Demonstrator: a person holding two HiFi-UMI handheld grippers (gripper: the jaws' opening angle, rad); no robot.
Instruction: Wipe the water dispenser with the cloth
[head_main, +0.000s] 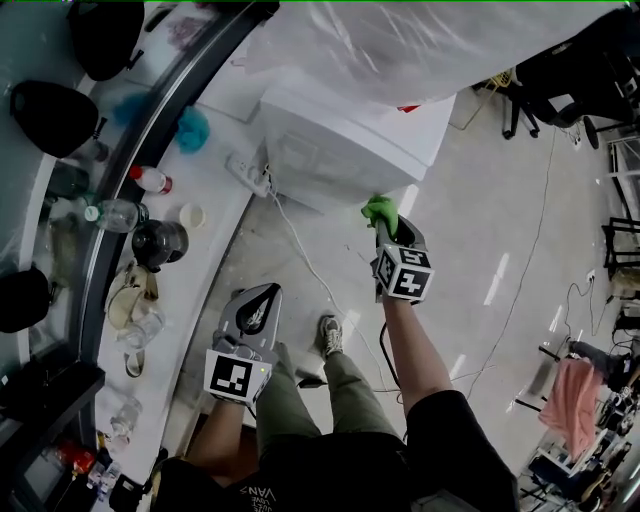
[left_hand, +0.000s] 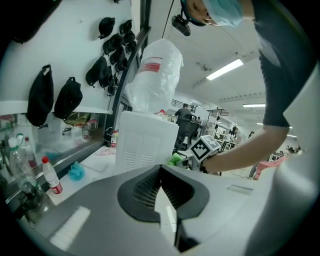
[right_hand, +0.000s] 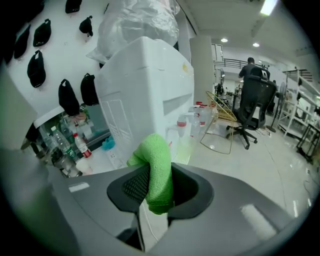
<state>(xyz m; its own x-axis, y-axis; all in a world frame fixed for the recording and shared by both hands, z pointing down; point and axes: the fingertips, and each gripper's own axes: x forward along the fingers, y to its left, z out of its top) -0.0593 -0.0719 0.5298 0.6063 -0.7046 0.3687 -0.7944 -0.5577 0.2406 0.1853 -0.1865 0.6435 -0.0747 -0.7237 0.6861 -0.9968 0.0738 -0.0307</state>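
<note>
The green folded terry cloth (right_hand: 157, 172) is clamped in the right tool (right_hand: 155, 194), whose jaws are clenched on its lower half while the free fold bulges out above them. In the head view the cloth (head_main: 380, 212) sits just right of the frame's centre, at the lower right corner of the white boxy plastic water dispenser (head_main: 350, 150). From this steep angle we cannot tell whether the two touch. The right gripper view shows the dispenser (right_hand: 145, 95) filling the upper middle, close behind the cloth. A large bottle wrapped in clear plastic film (right_hand: 137, 22) stands on top of it.

The right tool (head_main: 382, 232) points up the frame toward the dispenser. The left tool (head_main: 258, 300) hangs lower and to the left, well apart from it. In its own view the jaws seem to meet at the tips, and nothing is between them.

Along the left of the head view runs a white bench (head_main: 215, 215). On it are a small clear bottle with a red cap (head_main: 150, 180) and a fluffy teal cloth (head_main: 192, 128). Black pouches (right_hand: 65, 97) hang on the white wall at the left of the right gripper view. A black office chair (right_hand: 255, 107) stands at the right of that view.
</note>
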